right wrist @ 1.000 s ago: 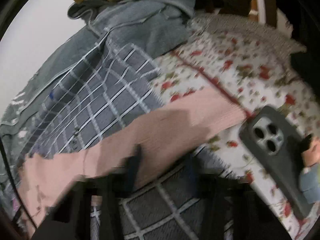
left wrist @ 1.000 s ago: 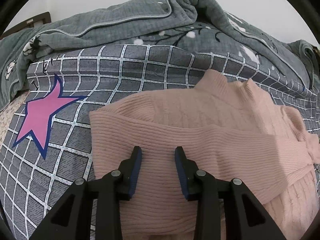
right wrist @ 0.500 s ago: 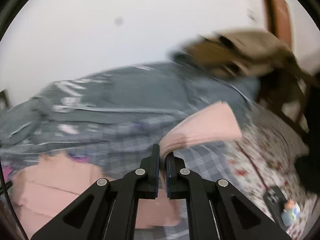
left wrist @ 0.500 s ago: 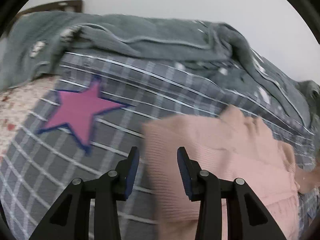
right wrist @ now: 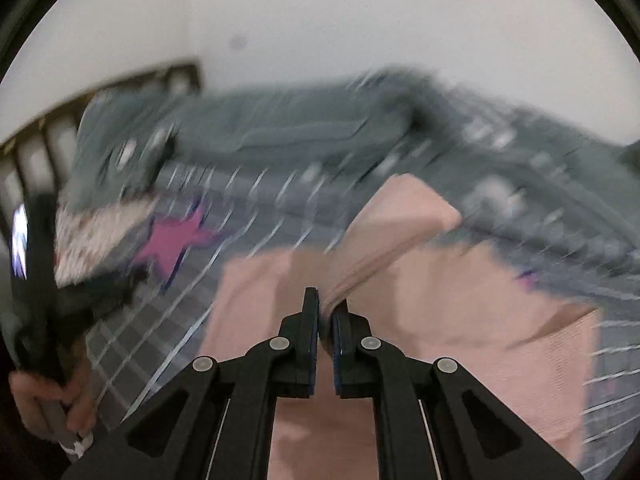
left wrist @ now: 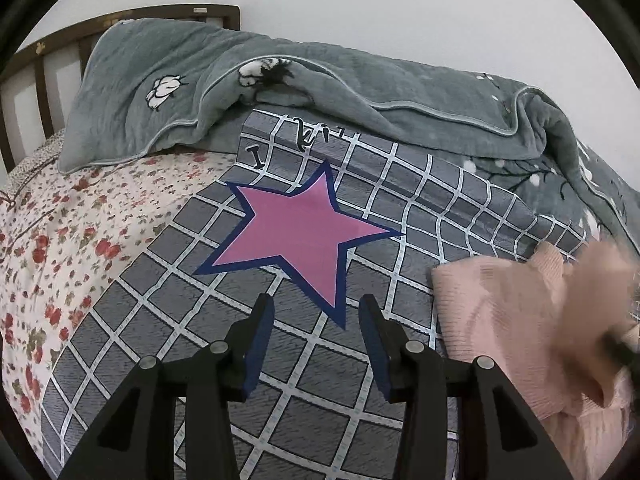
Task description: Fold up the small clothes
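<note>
Grey checked cover (left wrist: 400, 364) with pink star (left wrist: 298, 236), floral sheet (left wrist: 80, 232), white wall (left wrist: 380, 4)

- Looking into a home bedroom.
- Showing a wooden headboard (left wrist: 120, 20) standing against a plain wall.
- Lying rumpled: grey quilt (left wrist: 360, 92), floral sheet (left wrist: 80, 220), checked star cover (left wrist: 168, 292).

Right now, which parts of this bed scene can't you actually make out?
- Pink sweater: left wrist view, cut off by the right edge, with a blurred sleeve over it.
- Sleeve clamped in the right gripper: right wrist view, smeared by motion.
- Black lettering on the checked blanket: left wrist view, partly tucked under the grey quilt.
</note>
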`<state>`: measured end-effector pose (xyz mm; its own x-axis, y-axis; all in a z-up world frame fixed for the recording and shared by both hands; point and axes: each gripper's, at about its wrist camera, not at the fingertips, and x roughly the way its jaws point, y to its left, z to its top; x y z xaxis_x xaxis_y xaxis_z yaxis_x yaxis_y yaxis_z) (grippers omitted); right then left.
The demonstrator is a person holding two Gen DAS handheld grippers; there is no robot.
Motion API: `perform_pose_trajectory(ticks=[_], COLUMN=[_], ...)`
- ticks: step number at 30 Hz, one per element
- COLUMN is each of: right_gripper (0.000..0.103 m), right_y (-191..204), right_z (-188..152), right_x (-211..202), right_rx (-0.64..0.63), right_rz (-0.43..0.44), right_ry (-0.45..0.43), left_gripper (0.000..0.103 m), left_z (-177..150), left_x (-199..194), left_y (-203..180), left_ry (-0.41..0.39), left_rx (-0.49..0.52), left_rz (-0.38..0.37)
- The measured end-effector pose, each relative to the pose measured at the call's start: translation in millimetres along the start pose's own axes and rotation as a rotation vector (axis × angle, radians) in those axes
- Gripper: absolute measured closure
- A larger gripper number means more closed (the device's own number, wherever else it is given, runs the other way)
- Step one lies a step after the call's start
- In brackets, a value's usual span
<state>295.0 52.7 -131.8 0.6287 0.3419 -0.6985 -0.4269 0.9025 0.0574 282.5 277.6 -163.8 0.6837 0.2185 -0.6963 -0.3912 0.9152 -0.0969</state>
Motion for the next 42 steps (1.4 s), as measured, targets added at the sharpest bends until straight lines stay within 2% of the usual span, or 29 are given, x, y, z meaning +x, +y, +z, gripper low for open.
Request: perform_pose_trajectory(ticks=[3, 5, 6, 9, 10, 14, 19, 21, 23, 25, 29, 32, 34, 36, 37, 39, 41, 42], right_gripper=[0.081, 0.059, 0.056, 0.054, 0.054, 0.054, 0.054, 0.054, 0.054, 0.054, 0.054, 0.054, 0.054, 0.054, 0.054, 0.054, 0.054, 0.054], right_y=[1, -9, -14, -46, -60, -120, -197, -214, -227, -231, -226, -221, -221, -223, -224, -226, -227, -227], right_z=[-16, -25, -28, -40, -44, -63, -96, -106, -117, -123, -129, -128, -129, -130, -131, -132, -132, -132], right_x=[10, -5, -15, -50, -61, -88, -98, -95, -93, -88, -72, -69, -68, -70, -71, -70, -69, -69], right_rx=[-0.021, -0.014, -0.011, 0.019, 0.037, 0.104, 0.263, 0.321, 0.372, 0.387, 0.351, 0.331, 0.330, 0.340, 0.345, 0.355, 0.361, 0.360], right_rz=[0.044, 0.059, 0.049, 0.016, -0.002, -0.146, -0.246, -0.233, -0.198, -0.188, -0.204, -0.217, -0.215, -0.200, -0.195, -0.186, -0.184, -0.185], right_ry=[0.069, 0.046, 0.025, -0.029, -0.039, -0.063, -0.024, -0.006, 0.003, 0.013, 0.053, 0.054, 0.052, 0.043, 0.040, 0.036, 0.035, 0.034], left_gripper=[0.061, 0.061, 0.061, 0.061, 0.061, 0.061, 0.061, 0.062, 0.070, 0.072, 0.095, 0.097, 0.097, 0.097, 0.096, 0.088, 0.058, 0.054], left_z=[-3, -6, -6, -6, -6, -10, -24, -28, -30, -31, -34, -33, -33, -33, -34, -35, -38, -39], left_x=[2, 0, -1, -6, -9, -16, -17, -15, -11, -5, -5, -12, -10, -6, -4, -4, -4, -3], left_y=[-9, -17, -20, -27, -28, -45, -78, -86, -89, -90, -91, -91, -93, -92, -92, -92, -93, -94], left_ry=[0.012, 0.011, 0.010, 0.009, 0.012, 0.037, 0.058, 0.063, 0.077, 0.110, 0.100, 0.067, 0.079, 0.090, 0.102, 0.118, 0.125, 0.129], left_rx=[0.024, 0.042, 0.046, 0.038, 0.024, 0.023, 0.118, 0.143, 0.145, 0.134, 0.128, 0.122, 0.137, 0.133, 0.130, 0.135, 0.144, 0.149], left_rz=[-0.011, -0.040, -0.060, -0.142, -0.204, -0.385, -0.362, -0.335, -0.330, -0.344, -0.308, -0.333, -0.279, -0.257, -0.254, -0.266, -0.277, -0.281])
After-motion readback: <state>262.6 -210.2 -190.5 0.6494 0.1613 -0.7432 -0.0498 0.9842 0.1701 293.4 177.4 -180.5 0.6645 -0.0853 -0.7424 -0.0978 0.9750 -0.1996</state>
